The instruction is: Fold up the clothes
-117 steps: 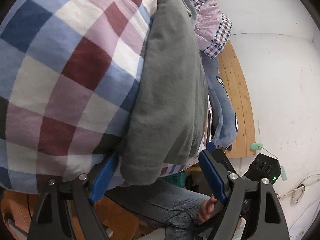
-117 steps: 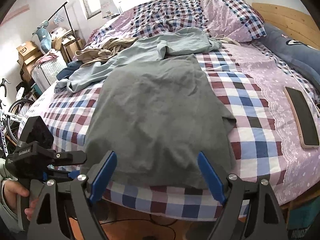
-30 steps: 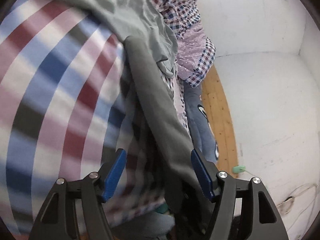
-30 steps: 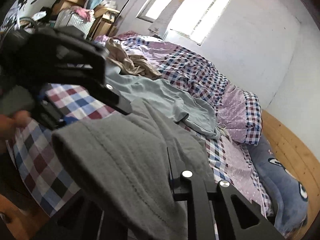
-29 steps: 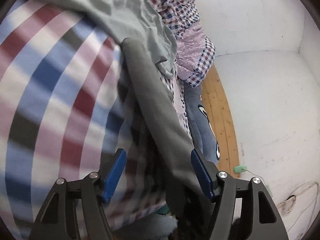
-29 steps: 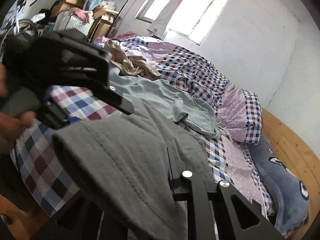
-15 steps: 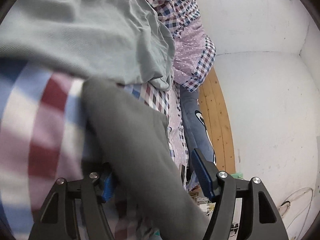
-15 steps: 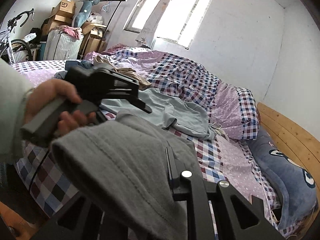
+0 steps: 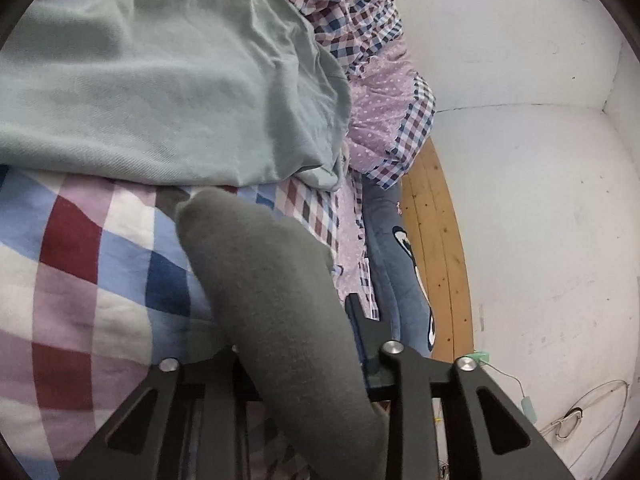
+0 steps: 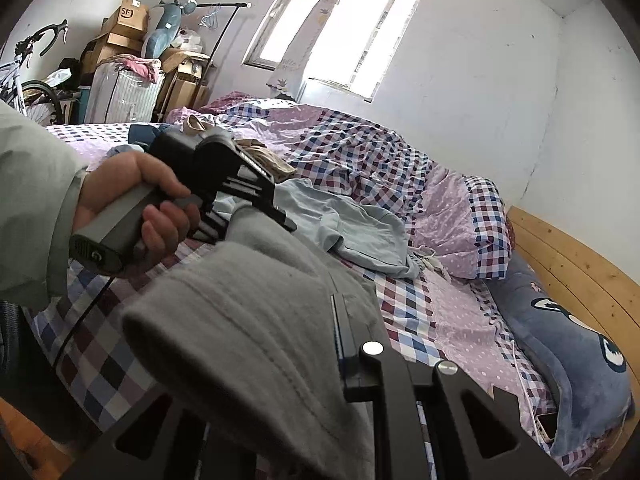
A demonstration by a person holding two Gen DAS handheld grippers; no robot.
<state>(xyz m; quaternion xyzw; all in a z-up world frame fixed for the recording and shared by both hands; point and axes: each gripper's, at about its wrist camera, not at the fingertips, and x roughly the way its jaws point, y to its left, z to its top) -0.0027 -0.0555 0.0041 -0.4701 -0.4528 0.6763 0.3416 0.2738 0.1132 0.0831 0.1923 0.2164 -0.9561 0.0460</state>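
A dark grey garment is held up over the checked bed by both grippers. My left gripper is shut on its edge, and the cloth drapes over the fingers. My right gripper is shut on another part of the same grey garment, which hides its left finger. In the right wrist view the left gripper's body and the hand holding it are close by on the left. A pale green garment lies crumpled on the bed beyond, also in the right wrist view.
The checked bedsheet covers the bed, with a purple checked duvet and pillow at the back. A blue plush cushion and the wooden headboard lie to the right. Boxes and a bicycle stand at far left.
Both grippers have closed on the grey garment's edge and lifted it off the bed, moving it forward toward the pale green garment. The left gripper shut in the last half second.
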